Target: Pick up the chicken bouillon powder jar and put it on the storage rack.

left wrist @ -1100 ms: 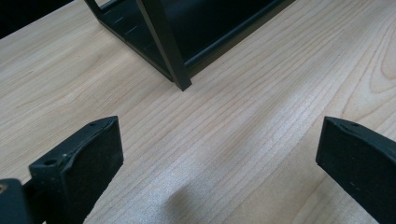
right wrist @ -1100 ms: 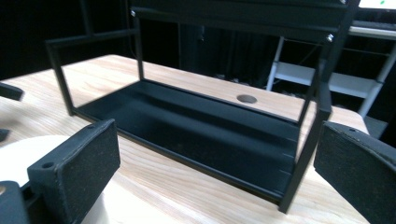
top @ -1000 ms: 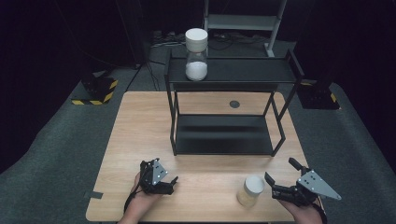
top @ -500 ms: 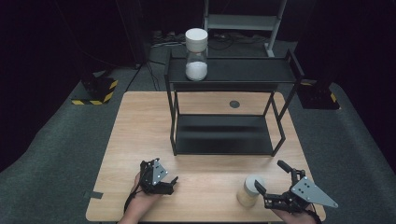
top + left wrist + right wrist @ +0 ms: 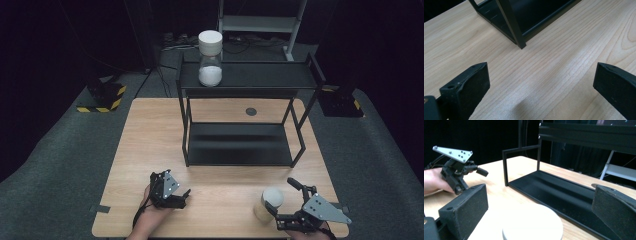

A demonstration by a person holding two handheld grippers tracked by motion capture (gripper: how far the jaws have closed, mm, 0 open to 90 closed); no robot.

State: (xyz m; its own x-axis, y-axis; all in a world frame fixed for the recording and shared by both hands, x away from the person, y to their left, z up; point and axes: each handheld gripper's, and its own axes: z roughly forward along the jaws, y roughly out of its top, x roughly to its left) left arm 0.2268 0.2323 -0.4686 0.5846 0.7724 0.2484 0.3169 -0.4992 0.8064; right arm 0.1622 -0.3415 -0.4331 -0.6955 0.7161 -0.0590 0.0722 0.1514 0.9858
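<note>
Right gripper point(image 5: 284, 202) poised at a white-lidded jar point(image 5: 267, 204) on the wooden table point(image 5: 150, 140); left gripper point(image 5: 183, 196) resting apart.

Near edge: the jar stands upright at the table's front right, its round white lid point(image 5: 532, 228) low between the right gripper's two black jaws, which stand wide apart on either side of it and do not touch it. At the front left, the left gripper lies low over bare wood, well apart from the jar, its jaws likewise spread wide with nothing between them. Middle: a black two-tier metal rack point(image 5: 240, 145) stands on the table, one foot point(image 5: 521, 46) just ahead of the left gripper. Far: a second white-lidded jar point(image 5: 210, 58), part filled with white powder, stands upright at the left end of the rack's top shelf.
</note>
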